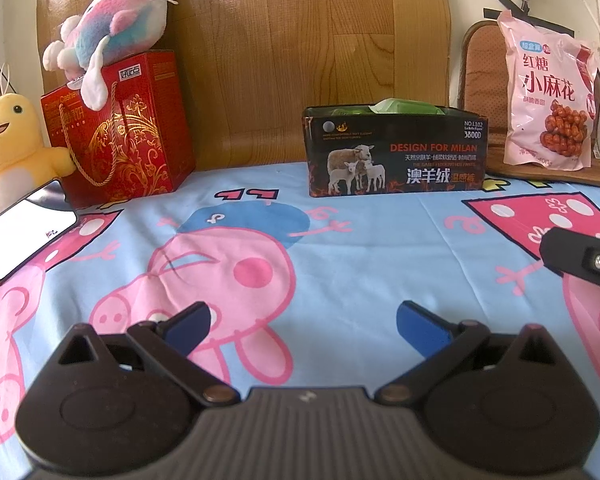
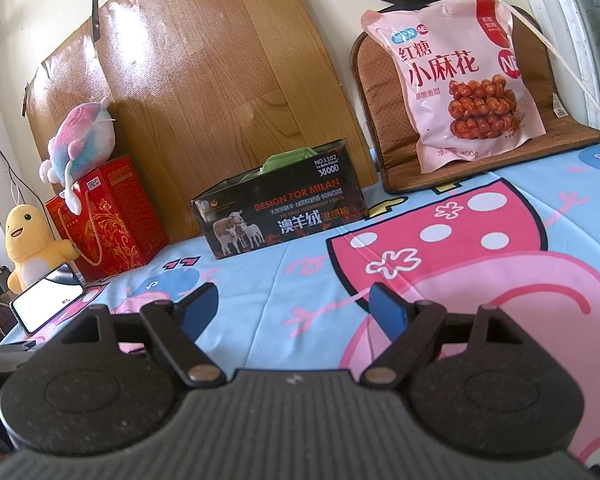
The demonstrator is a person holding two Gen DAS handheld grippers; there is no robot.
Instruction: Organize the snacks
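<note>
Over the near part of the bed, both grippers are just hanging above the cartoon pig bedsheet with nothing in them. Left gripper has its blue-padded fingers spread wide apart, and the right gripper is spread the same way, empty too. You can actually spot a bit of the right gripper's black body poking in at the right edge of the left wrist view. As for the snack stuff: the pink snack bag with the fried twist picture on it is standing up at the far right corner of the bed, leaning back on a brown seat cushion that's propped against the wall. Roughly mid-way along the far edge sits the black box with sheep printed on it, top open, and something green sticking up inside, can't really tell what it is. It's backed right up to a wood-grain board against the wall. Over at the far left corner there's a red gift box with a gold rope handle, a pink and blue plush flopped on top of it, and a yellow plush just beside it. A phone with a lit white screen is propped up in front of the yellow plush, near the left edge.
</note>
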